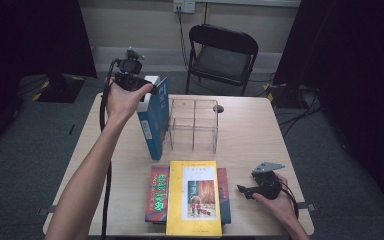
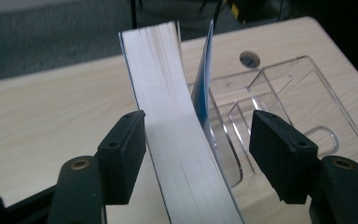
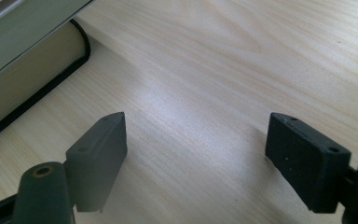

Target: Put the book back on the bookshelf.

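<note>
Blue book (image 1: 153,120) stands upright on the table (image 1: 250,135), just left of the clear rack (image 1: 193,122). Left gripper (image 2: 198,140) straddles its top edge, jaws apart, one touching. Right gripper (image 1: 252,190) open, idle near the stack (image 1: 190,197).

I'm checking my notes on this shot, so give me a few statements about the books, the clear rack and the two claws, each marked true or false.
1. The blue book stands upright beside the clear rack. True.
2. The left claw is clamped shut on the blue book. False: its jaws straddle the book, one apart from it.
3. The yellow book lies on top of the stack. True.
4. The right claw holds a book. False: it is open over bare table.
</note>
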